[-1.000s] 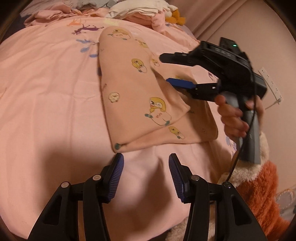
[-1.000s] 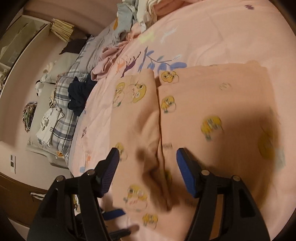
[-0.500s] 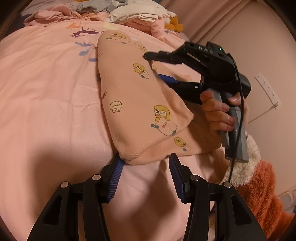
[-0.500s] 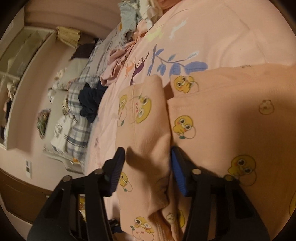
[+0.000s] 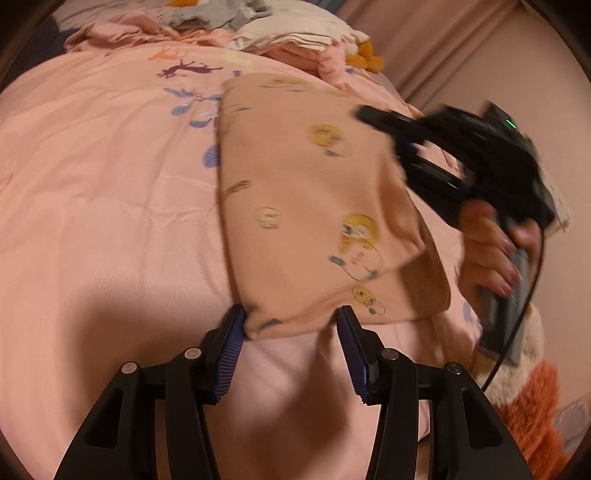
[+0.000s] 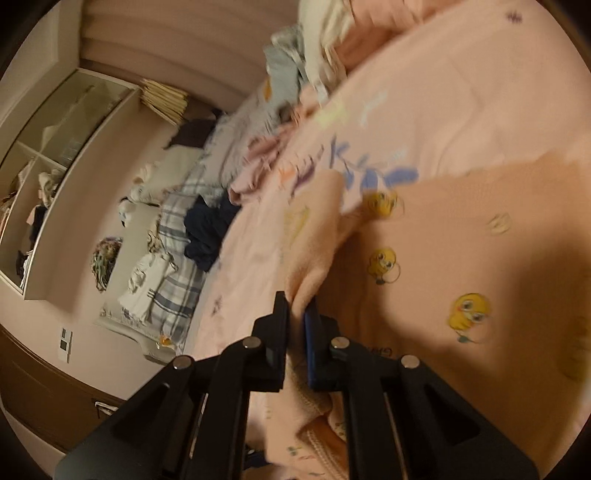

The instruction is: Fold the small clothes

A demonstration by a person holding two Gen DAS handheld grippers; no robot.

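A: Where is the peach garment (image 5: pixel 306 206) at this moment?

B: It lies on the pink bedsheet (image 5: pixel 103 192) of the bed, folded, with small yellow duck figures printed on it. Its near hem is at the tips of the left gripper (image 5: pixel 290 325).

A: And the fingers of that left gripper, how are they?

B: They are spread wide. The hem corner touches the inner side of the left finger pad (image 5: pixel 231 345), and the other pad is just under the edge of the cloth. Nothing is pinched there.

A: What about the right gripper (image 6: pixel 295 314)?

B: Its fingers are pressed nearly together, and they pinch a raised fold of the same garment (image 6: pixel 461 258). In the left wrist view the right gripper (image 5: pixel 402 147) sits at the far right side of the garment, held by the person's hand (image 5: pixel 487 251), and the cloth is lifted a little there. This part is blurred.

A: What else is on the bed?

B: A pile of clothes (image 5: pixel 288 33) lies at the far end of the sheet. In the right wrist view, a dark blue item (image 6: pixel 210 229) rests on a plaid blanket (image 6: pixel 177 277) beside the pink sheet, and a white shelf unit (image 6: pixel 66 155) stands against the wall.
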